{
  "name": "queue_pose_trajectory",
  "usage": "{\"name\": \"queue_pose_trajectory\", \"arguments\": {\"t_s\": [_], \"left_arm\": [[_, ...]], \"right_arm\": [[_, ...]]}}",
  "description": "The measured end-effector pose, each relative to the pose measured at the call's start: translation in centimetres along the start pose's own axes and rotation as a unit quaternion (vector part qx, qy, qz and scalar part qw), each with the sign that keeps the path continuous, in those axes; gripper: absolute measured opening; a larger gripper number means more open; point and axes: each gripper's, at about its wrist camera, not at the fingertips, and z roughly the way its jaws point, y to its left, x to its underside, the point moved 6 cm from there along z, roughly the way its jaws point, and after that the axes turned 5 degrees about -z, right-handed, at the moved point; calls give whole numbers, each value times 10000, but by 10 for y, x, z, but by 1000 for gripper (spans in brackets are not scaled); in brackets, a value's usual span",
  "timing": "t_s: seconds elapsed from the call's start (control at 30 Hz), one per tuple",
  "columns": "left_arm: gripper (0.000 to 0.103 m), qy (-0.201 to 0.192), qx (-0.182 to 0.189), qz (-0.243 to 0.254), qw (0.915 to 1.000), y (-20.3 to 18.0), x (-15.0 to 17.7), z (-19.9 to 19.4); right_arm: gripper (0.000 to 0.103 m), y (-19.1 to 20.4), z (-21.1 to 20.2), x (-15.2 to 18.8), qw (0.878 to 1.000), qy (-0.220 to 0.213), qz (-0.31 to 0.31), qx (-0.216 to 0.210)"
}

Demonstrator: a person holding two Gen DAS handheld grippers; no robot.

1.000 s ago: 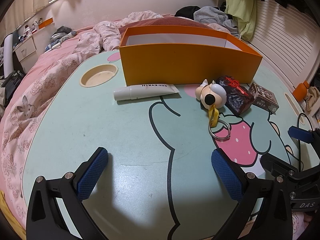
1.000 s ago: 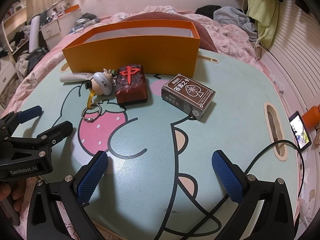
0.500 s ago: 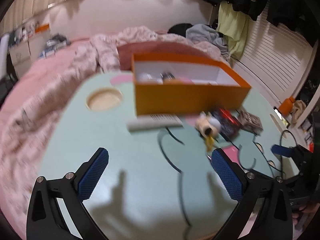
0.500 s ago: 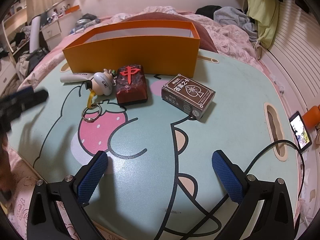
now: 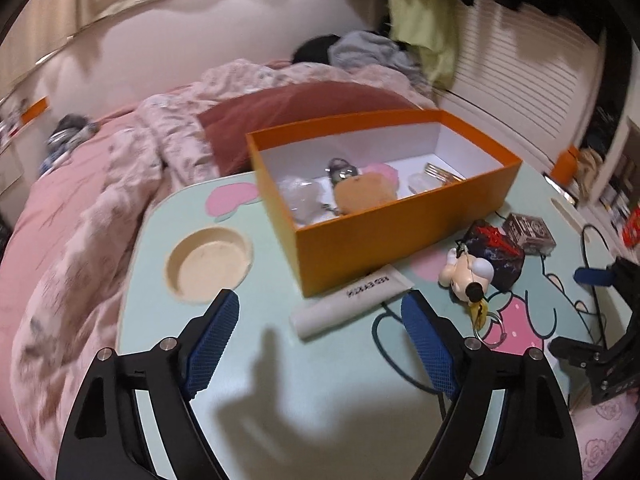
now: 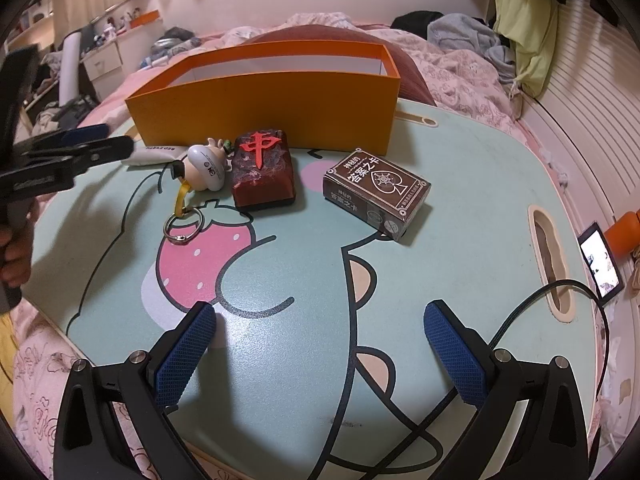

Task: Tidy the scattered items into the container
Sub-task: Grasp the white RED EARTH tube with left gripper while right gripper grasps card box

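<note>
The left claw (image 5: 320, 324) hung above the desk (image 5: 328, 392) with its blue pads spread wide and nothing between them, casting a shadow on the pale green top. Just beyond it, toward 12 o'clock, lay the white tube (image 5: 354, 300), its far end touching the near corner of the orange box (image 5: 384, 236). Inside the box sat a tan pouch (image 5: 360, 196), a metal clasp and a few blurred clear items. At 2 o'clock from the left claw, the figurine keychain (image 5: 468, 276) rested against the dark red mahjong block (image 5: 496, 254), with the brown card box (image 5: 528, 232) just past it.

The right claw (image 6: 320, 354) was also wide and empty, low over the desk's near edge. In its view the mahjong block (image 6: 264, 170) stood at 12 o'clock in front of the orange box (image 6: 264, 106), the figurine keychain (image 6: 204, 170) touching its left side, its ring (image 6: 182, 230) lying on the printed strawberry. The card box (image 6: 376, 192) sat apart at 1 o'clock. A black cable (image 6: 520, 312) looped over the desk at 3 o'clock.
</note>
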Motion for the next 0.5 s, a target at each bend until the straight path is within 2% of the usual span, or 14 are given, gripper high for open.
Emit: {"name": "queue_pose_trajectory", "arguments": {"t_s": [0.07,0.1,0.13,0.17,0.3,0.4,0.5], "left_arm": [[84,103,55,116,9999,-2,-4,10],[80,161,93,160,9997,-3,-5,15],[67,221,112,206,9995,-5,-5,20],[62,293,134,219,9992,-6,-3,24],[50,308,313,97,9990,-14,9,21],[49,394,486,112,9980,-25,21,14],[49,412,323,268,9983,-32,31,9]], "right_arm": [[103,0,0,0,10000,-2,3,-2],[103,0,1,0,10000,-4,5,-4],[103,0,0,0,10000,-6,6,-4],[103,0,-1,0,10000,-7,5,-4],[103,-1,-3,1,9999,-64,80,-78],[103,-12,-9,0,9971,-282,455,-537],[103,-30,-16,-4,9916,-452,833,-877]]}}
